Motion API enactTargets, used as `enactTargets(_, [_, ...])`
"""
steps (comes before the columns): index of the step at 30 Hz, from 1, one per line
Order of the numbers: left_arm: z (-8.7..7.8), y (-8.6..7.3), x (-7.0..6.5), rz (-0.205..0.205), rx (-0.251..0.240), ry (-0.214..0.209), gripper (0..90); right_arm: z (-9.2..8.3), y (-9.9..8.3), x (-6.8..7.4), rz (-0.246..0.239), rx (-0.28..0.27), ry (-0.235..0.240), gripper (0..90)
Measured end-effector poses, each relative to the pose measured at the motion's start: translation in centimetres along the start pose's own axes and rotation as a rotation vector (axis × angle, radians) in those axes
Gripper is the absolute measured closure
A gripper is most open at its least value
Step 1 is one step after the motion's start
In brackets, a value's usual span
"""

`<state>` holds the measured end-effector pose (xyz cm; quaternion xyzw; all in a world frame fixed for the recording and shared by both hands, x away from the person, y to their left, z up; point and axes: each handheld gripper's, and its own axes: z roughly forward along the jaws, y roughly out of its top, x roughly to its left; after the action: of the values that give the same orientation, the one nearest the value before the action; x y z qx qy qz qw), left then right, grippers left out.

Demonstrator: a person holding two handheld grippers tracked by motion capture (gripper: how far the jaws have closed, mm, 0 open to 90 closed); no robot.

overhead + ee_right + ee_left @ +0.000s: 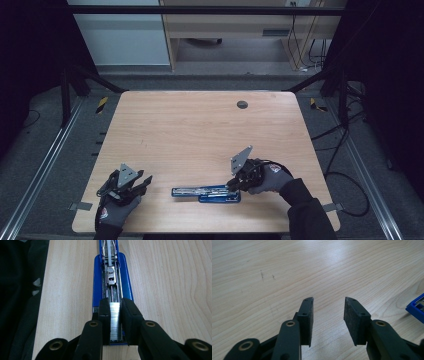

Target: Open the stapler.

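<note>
We see a strip of staples [115,321] pinched between the pads of our right tongs [115,315], held just over the near end of the opened blue stapler [111,277], which lies flat on the table [200,130]. Our left tongs [328,317] rest with pads apart, gripping nothing, with the stapler's other end just to their right.

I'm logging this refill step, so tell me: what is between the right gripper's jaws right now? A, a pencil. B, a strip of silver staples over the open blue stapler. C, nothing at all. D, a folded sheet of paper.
B: in the right gripper view, the right gripper has its black jaws closed on a strip of silver staples, directly above the open blue stapler on the wooden table.
</note>
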<state>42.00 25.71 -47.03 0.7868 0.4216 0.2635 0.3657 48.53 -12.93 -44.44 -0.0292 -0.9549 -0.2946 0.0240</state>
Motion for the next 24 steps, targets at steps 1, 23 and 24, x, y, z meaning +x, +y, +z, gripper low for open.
enactTargets(1, [0.00, 0.00, 0.00, 0.000, 0.000, 0.000, 59.9, 0.03, 0.01, 0.01, 0.000, 0.003, 0.001, 78.6])
enactTargets(23, [-0.01, 0.00, 0.00, 0.000, 0.000, 0.001, 59.9, 0.32, 0.02, 0.05, -0.010, 0.012, -0.004, 78.6])
enactTargets(24, [-0.02, 0.01, 0.01, 0.000, 0.000, 0.001, 59.9, 0.28, 0.03, 0.09, -0.004, 0.014, -0.004, 78.6])
